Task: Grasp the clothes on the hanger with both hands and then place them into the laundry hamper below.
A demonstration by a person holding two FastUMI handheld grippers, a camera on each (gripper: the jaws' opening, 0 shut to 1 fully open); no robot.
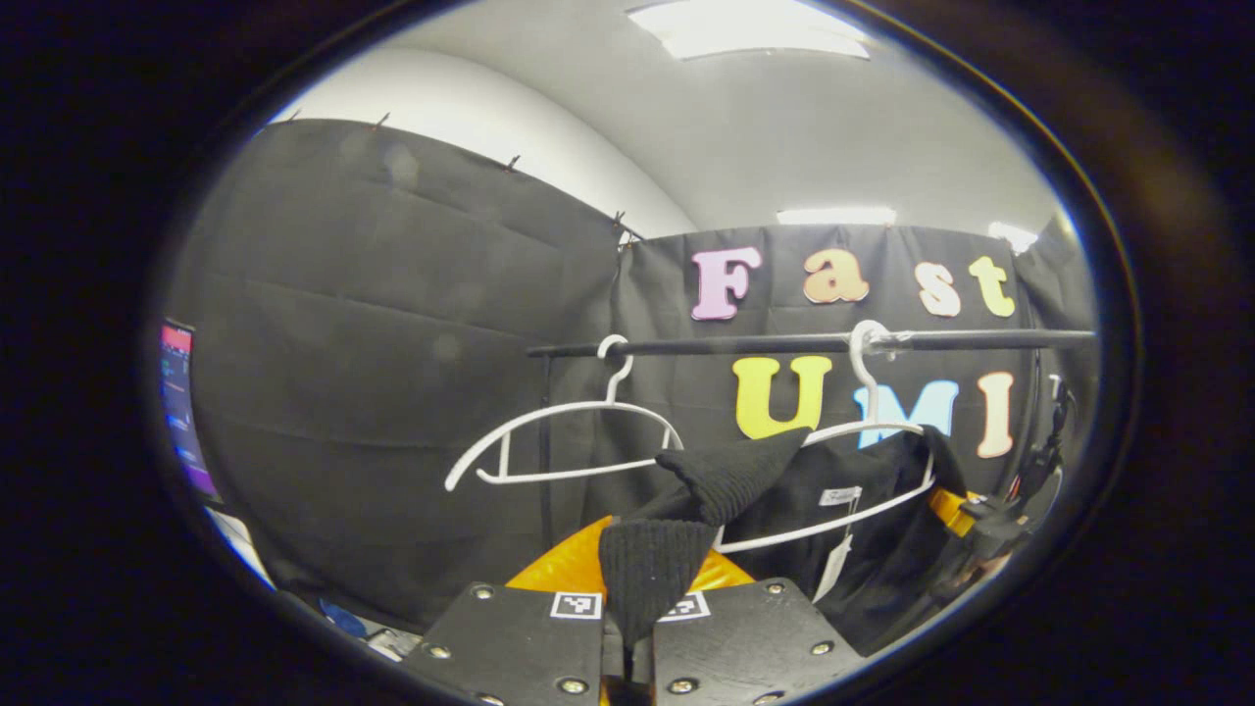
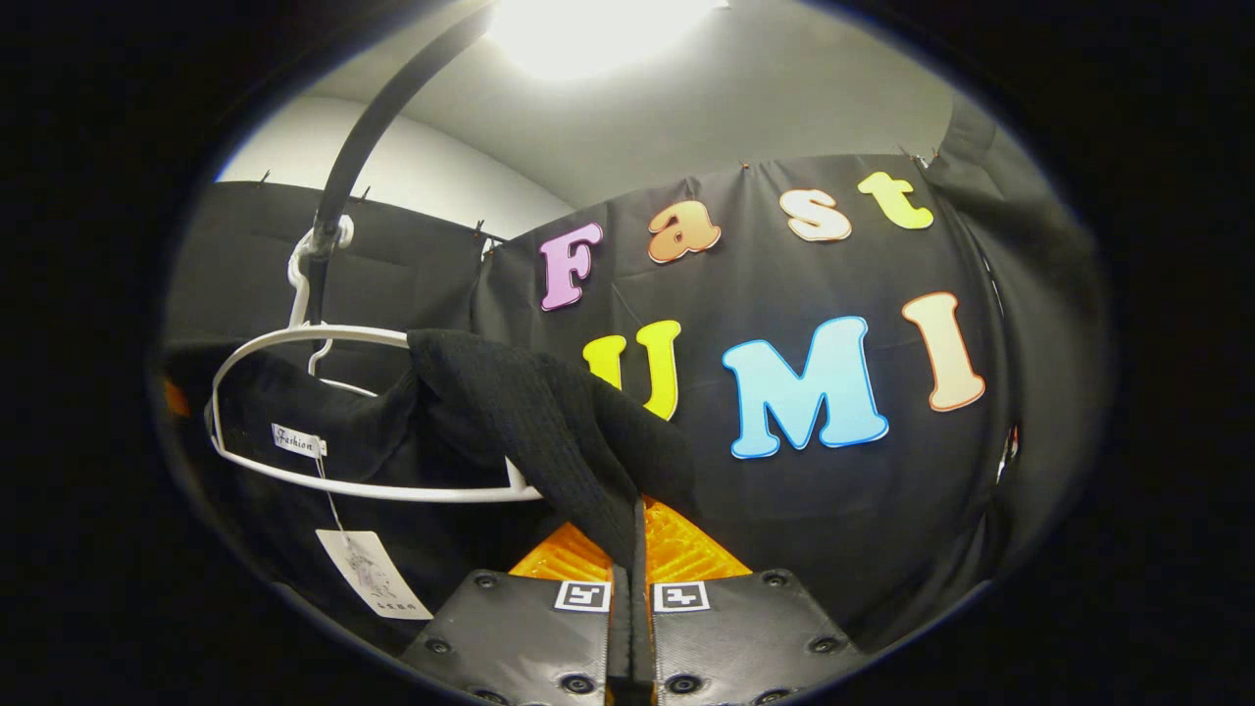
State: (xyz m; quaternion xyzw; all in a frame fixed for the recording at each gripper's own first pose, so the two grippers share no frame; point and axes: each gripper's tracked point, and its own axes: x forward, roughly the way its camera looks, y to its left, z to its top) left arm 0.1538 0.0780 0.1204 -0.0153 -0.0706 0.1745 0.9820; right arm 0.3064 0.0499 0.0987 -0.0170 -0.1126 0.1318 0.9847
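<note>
The garment (image 1: 843,510) was a black knit piece, and it looked soft, limp and light, so it would sag and fold as soon as the hanger (image 1: 833,461) stopped carrying it. A knit like this is not slippery and not fragile, but it stretches. In my judgement the best places to hold it were the two shoulder parts, one on each side of the hanger, and both holds were placed like this.

The garment hung on the hanger, which hooked on the rail (image 1: 814,343). Beside it on the rail hung a second hanger (image 1: 564,441), bare. A paper tag (image 2: 373,574) dangled below the hanger on a string.

The left gripper (image 1: 627,613) had its jaws nearly together, clamped on a fold of knit that rose from them toward the hanger. The right gripper (image 2: 630,598) also had its jaws almost closed, with only a thin strip of fabric pinched between them. The hamper was not visible, so its place under the hanger could not be judged.
</note>
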